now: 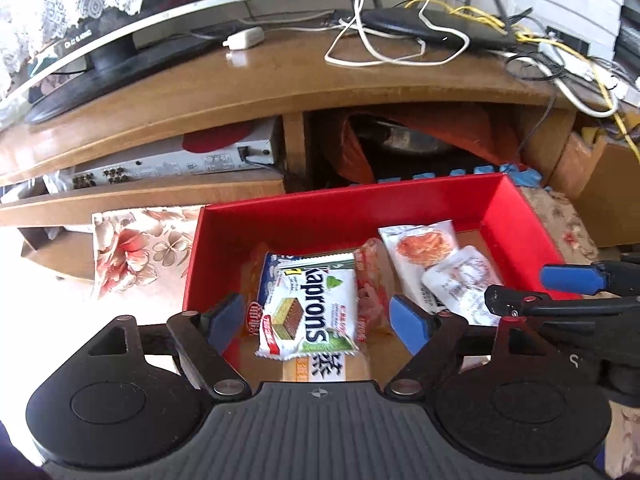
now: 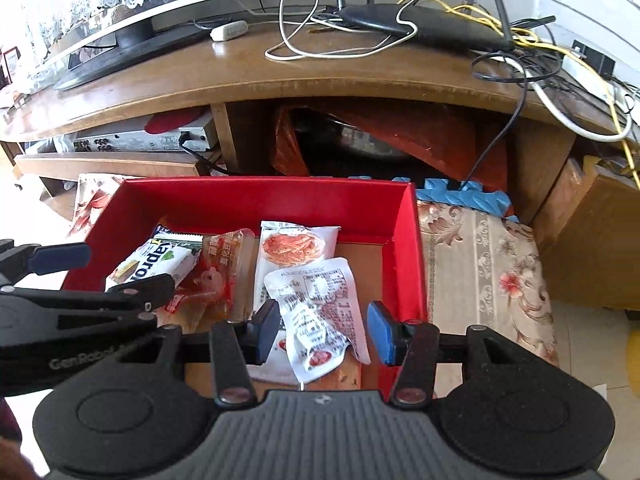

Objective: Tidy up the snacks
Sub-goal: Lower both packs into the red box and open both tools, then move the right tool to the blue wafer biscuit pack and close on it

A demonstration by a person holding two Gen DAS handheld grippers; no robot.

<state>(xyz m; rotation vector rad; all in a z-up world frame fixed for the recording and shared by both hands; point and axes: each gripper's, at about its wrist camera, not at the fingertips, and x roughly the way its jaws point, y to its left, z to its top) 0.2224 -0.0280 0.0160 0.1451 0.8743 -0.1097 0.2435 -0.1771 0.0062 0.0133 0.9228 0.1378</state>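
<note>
Hovering over the red box (image 1: 344, 208) right now, both tools are spread wide and gripping nothing. The left tool (image 1: 320, 322) hangs above the Kaprons wafer pack (image 1: 310, 306), which lies on top of an orange see-through packet (image 1: 372, 280) in the left half of the box. Its blue pads sit either side of the wafer pack but apart from it, as far as I can tell.

The right tool (image 2: 322, 330) is over the right half, straddling a crumpled white sachet (image 2: 320, 300) with red print. That sachet overlaps a white pack with a noodle picture (image 2: 290, 248) lying just behind it. Pads look clear of the sachet, though it's close.

The box sits on a floral cloth (image 2: 484, 256) in front of a wooden TV stand (image 1: 280, 84) with a router (image 1: 432, 28) and a mess of cables (image 2: 560, 80) on top.
</note>
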